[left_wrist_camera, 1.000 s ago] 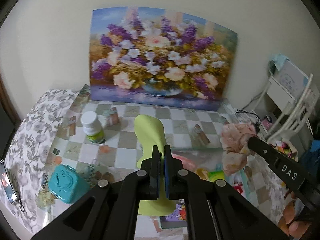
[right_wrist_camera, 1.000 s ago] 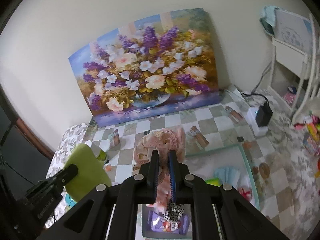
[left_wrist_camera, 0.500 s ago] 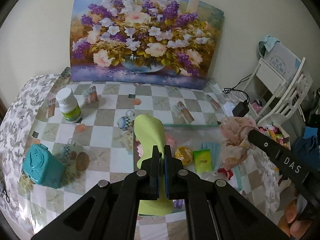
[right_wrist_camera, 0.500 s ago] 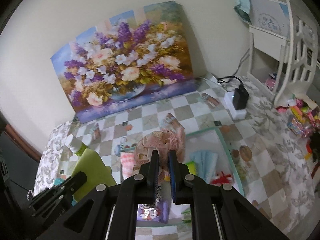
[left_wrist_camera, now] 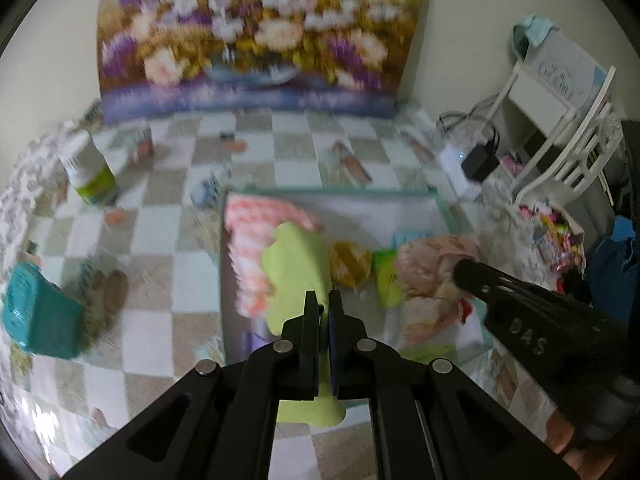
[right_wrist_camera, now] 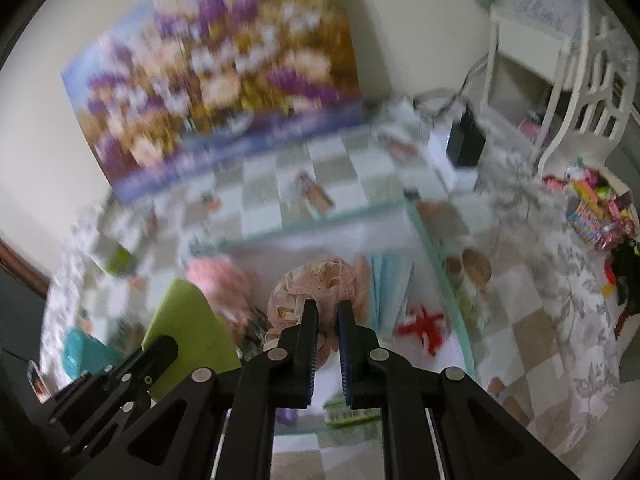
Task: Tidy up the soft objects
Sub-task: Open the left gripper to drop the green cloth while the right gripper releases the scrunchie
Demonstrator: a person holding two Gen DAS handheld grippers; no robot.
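Note:
My left gripper (left_wrist_camera: 324, 300) is shut on a lime green cloth (left_wrist_camera: 298, 264) and holds it over the clear box with a teal rim (left_wrist_camera: 332, 191). My right gripper (right_wrist_camera: 329, 310) is shut on a beige-pink lace cloth (right_wrist_camera: 316, 284), also above the box; the same cloth shows in the left wrist view (left_wrist_camera: 436, 264). A pink striped cloth (left_wrist_camera: 256, 224), a yellow item (left_wrist_camera: 350, 258), light blue folded cloths (right_wrist_camera: 390, 280) and a red toy (right_wrist_camera: 424, 326) lie inside the box. The green cloth shows at lower left in the right wrist view (right_wrist_camera: 188, 328).
A white and green bottle (left_wrist_camera: 90, 176) and a teal case (left_wrist_camera: 38, 318) stand on the checkered tablecloth, left of the box. A flower painting (left_wrist_camera: 260, 36) leans on the wall. A black charger (left_wrist_camera: 478, 162) and a white rack (left_wrist_camera: 560, 120) are on the right.
Both grippers have moved forward and down over the box with their cloths still held. The views tilt toward the table and are blurred by the motion.

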